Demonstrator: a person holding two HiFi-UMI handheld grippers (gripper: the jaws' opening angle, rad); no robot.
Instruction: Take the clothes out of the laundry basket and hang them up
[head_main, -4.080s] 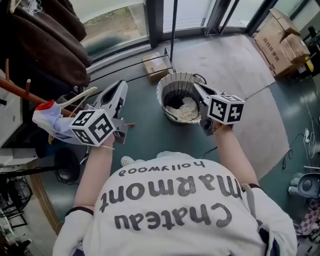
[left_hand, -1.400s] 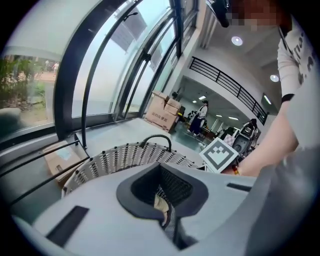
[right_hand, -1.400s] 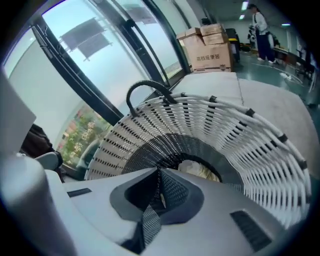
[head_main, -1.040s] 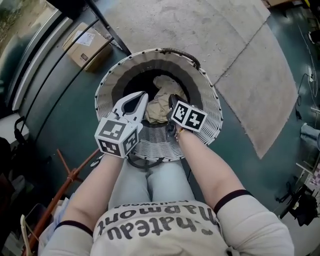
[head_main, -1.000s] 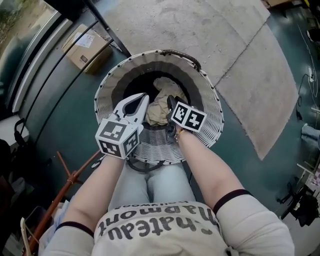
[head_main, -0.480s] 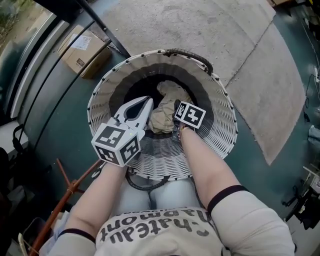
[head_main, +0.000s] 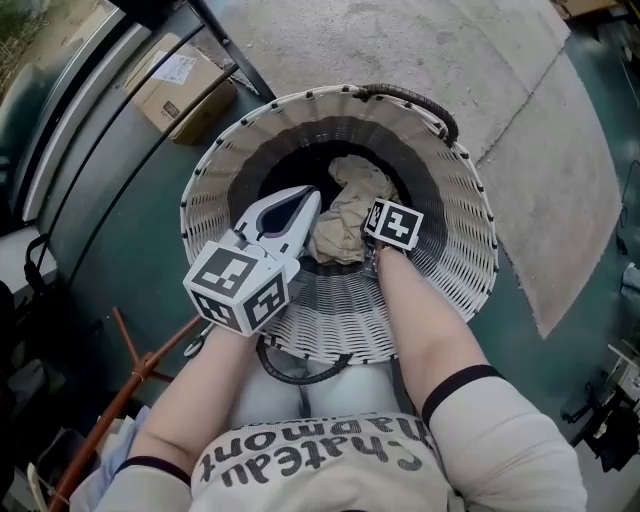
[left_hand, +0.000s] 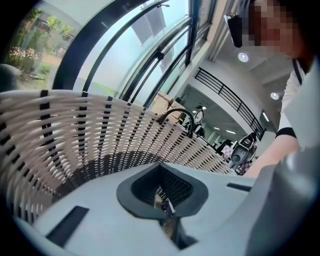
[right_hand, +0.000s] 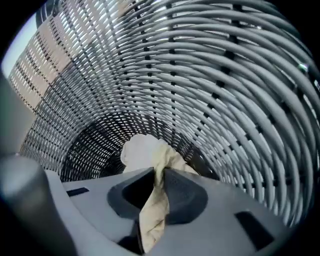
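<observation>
1. Now the right gripper (right_hand: 159, 172), its jaws just closing, pinches the cream garment (right_hand: 142, 150) at the bottom of the laundry basket (head_main: 455, 270).
2. The left gripper (head_main: 300, 197) (jaws together, empty) hangs just left of the garment, which probably has to come straight up.

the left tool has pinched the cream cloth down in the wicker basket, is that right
Not the left. The right tool has pinched the cream cloth down in the wicker basket. Its jaws have just been closing with the fabric between them, as the right gripper view shows. The left tool is shut.
</observation>
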